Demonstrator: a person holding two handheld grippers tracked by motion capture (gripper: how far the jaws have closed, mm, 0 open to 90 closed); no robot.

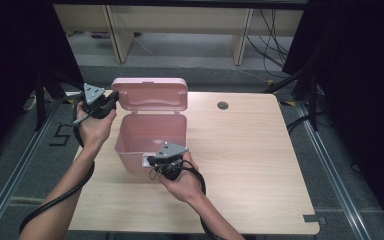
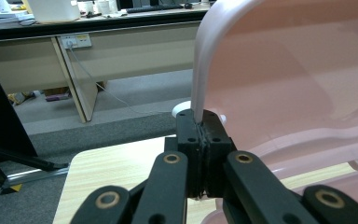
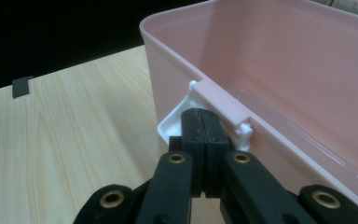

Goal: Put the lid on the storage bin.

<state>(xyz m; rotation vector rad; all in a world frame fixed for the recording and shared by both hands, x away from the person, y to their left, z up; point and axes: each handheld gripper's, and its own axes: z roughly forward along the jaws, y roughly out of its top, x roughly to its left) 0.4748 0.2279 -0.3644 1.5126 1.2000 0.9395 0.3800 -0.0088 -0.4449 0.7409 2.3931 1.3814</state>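
**Both grippers clamped on the open pink box**

Nearest the high camera, the person's right forearm comes up from the near edge of the wooden table (image 1: pixel 260 165) and ends in the right gripper (image 1: pixel 156 161), which sits against the near wall of the pink box (image 1: pixel 130 142). Its own view shows the black jaws pressed together on the white latch (image 3: pixel 177 122) fixed just under the box's near rim, so that gripper is closed on the latch. The left gripper (image 1: pixel 111 103) is farther off and to the left, level with the box's far left corner; its jaws are pinched on the left edge of the raised lid (image 1: pixel 150 94), the pale pink rim passing straight down between the pads in the left gripper view (image 2: pixel 200 122).

So the box lies between the two tongs: the right one touches its near side, the left one grips its lid at the far left. It stands on the left half of the table, close to the left edge and well apart from the round grommet hole (image 1: pixel 223 105) farther right.

The box is a soft pink plastic tub with rounded corners and smooth walls. Its lid is tilted up and back from the far rim, the inner face turned toward the person. The lid has a raised border, and its surface looks slightly translucent in the left gripper view
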